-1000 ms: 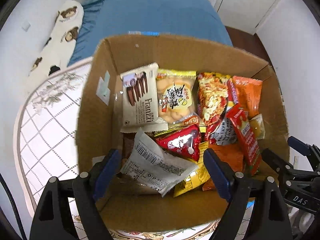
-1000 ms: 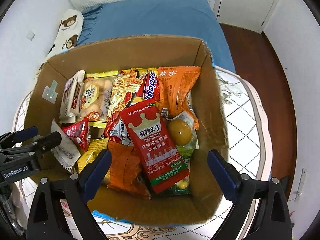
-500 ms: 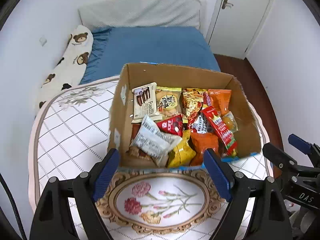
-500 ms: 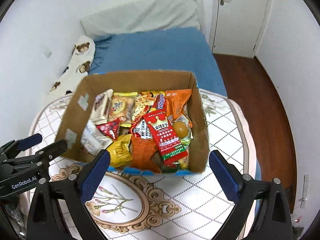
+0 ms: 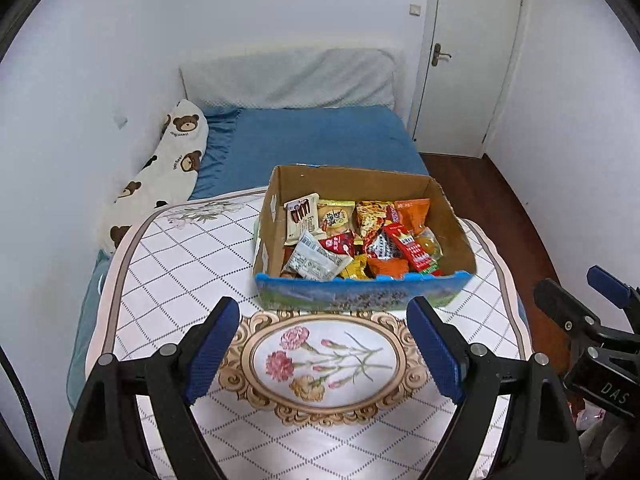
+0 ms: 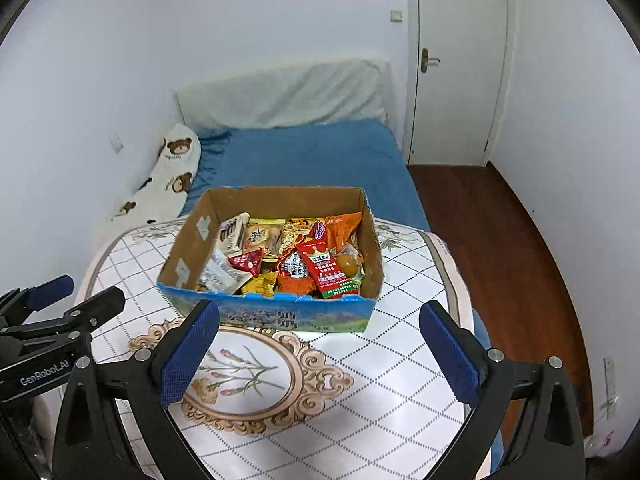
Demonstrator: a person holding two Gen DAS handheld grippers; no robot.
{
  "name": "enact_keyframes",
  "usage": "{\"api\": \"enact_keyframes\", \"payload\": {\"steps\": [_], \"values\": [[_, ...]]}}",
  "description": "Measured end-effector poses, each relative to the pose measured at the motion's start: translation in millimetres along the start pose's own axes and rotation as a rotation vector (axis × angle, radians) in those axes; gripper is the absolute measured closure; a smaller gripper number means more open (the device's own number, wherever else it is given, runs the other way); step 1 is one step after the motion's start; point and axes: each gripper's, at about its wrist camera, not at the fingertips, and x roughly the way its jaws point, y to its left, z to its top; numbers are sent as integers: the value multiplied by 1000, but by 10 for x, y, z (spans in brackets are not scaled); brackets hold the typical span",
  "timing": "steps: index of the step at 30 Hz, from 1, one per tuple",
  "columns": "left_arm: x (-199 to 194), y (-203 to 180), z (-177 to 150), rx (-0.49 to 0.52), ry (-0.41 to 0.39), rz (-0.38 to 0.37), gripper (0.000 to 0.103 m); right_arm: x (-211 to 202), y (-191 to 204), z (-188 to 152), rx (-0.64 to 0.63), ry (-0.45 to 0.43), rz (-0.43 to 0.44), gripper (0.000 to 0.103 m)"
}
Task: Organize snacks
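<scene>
A cardboard box (image 5: pixel 360 296) (image 6: pixel 276 316) with a blue printed front stands on the far part of a round table. It is full of snack packets, among them a white Franzzi wafer pack (image 5: pixel 301 220), a red packet (image 5: pixel 412 250) (image 6: pixel 326 270) and an orange bag (image 5: pixel 414 212). My left gripper (image 5: pixel 324 354) is open and empty above the table's flower medallion, in front of the box. My right gripper (image 6: pixel 320 356) is open and empty, also in front of the box. Each gripper shows at the edge of the other's view.
The table has a white checked cloth (image 5: pixel 184 256) (image 6: pixel 400 360). Behind it is a bed with a blue sheet (image 5: pixel 316 140), a bear-print pillow (image 5: pixel 168 172) and a white headboard cushion. A white door (image 5: pixel 472 56) and dark wood floor (image 6: pixel 492 224) are to the right.
Both grippers have pulled back and up from right over the box. The whole box, table and room have come into view. Both stay open and empty.
</scene>
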Motion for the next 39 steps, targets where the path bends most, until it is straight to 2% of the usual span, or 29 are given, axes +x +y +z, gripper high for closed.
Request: {"api": "enact_keyframes", "payload": {"steps": [10,15,21,28,31,39], "values": [[-586,-30,-335,0,-82,25,17,-715,-50,-253,19,-83,-31,1],[-745,-40,-420,8,-105,28,17,-1000,9,-303,12,-110,-14,0],[-835,-25,-432,-3,-122,24,17,-1140,47,-310,0,-131,-14,0],[-776,-31,-398,-6,-131,34,17,-1096,34,-292,7,-130,-17,0],[-663,-42,-348,-2,-121,22,0,-988,30,-252,9,-126,-27,0],[-275,-57,-136,-5,-105,48,0,-459,24,-122,28,-88,-49,0]]}}
